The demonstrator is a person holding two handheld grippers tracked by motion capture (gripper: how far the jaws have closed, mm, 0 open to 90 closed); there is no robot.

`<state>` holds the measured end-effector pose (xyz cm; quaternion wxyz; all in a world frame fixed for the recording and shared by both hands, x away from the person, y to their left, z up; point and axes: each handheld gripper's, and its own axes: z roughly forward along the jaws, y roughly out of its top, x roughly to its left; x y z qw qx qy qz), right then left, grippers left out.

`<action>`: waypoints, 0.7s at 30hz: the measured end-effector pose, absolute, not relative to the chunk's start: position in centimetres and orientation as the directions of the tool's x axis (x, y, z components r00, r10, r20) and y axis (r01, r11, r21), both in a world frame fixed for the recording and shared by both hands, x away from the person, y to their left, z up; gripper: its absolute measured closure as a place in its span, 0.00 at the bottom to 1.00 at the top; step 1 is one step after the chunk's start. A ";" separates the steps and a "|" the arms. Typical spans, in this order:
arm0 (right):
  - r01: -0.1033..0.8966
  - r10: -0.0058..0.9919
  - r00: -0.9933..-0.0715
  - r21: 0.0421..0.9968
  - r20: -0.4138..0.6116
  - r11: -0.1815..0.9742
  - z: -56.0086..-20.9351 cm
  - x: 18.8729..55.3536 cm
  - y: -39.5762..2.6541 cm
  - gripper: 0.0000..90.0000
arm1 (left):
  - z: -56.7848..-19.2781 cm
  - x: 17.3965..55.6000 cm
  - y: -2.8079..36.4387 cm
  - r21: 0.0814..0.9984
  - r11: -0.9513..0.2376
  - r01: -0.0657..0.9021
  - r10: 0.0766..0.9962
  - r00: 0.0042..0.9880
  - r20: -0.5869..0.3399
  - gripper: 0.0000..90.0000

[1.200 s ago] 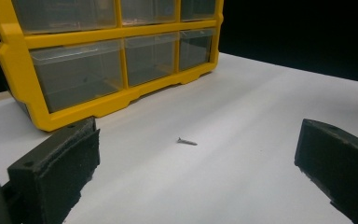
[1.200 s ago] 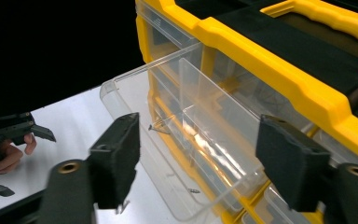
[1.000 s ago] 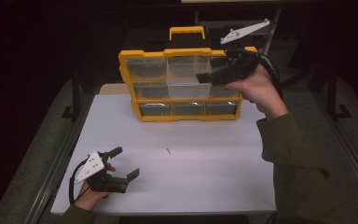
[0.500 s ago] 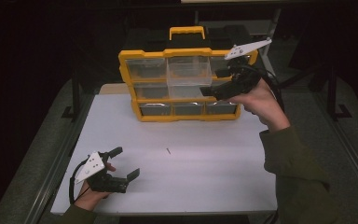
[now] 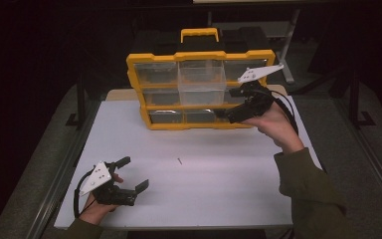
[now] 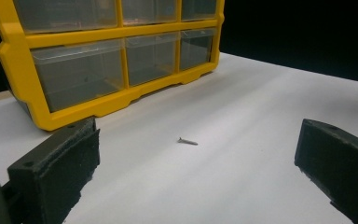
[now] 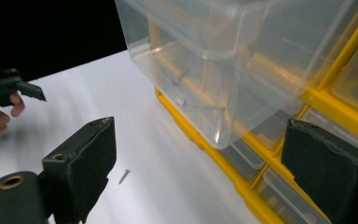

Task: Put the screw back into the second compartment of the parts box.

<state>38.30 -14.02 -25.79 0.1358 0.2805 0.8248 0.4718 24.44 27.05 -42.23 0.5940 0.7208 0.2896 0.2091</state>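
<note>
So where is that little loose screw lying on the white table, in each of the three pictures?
High view: the screw lies on the white table, near the middle, in front of the yellow drawer organizer.
Left gripper view: the screw lies mid-picture, between the two black jaws, below the organizer.
Right gripper view: the screw lies low and left of centre, beside the left jaw.
Shared landmark: the yellow drawer organizer.

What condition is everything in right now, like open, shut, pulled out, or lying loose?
Yellow drawer organizer: upright at the table's far edge.
Top middle clear drawer: pulled out; two screws show through it in the right gripper view.
Other drawers: pushed in.
Loose screw: lying flat on the white table.
Left gripper: open, holding nothing.
Right gripper: open, holding nothing, jaws just opened wider.
</note>
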 end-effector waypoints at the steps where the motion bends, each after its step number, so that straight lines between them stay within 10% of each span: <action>1: 0.333 0.592 -0.805 0.855 0.039 0.397 -26.0 38.3 -14.0 0.11 | -42.2 24.4 27.0 0.977 -0.126 0.170 0.666 0.745 -0.044 0.00; 21: 0.384 0.594 -0.798 0.848 0.105 0.365 -33.4 37.6 -13.0 0.09 | -42.3 24.5 27.2 0.977 -0.121 0.175 0.665 0.745 -0.051 0.00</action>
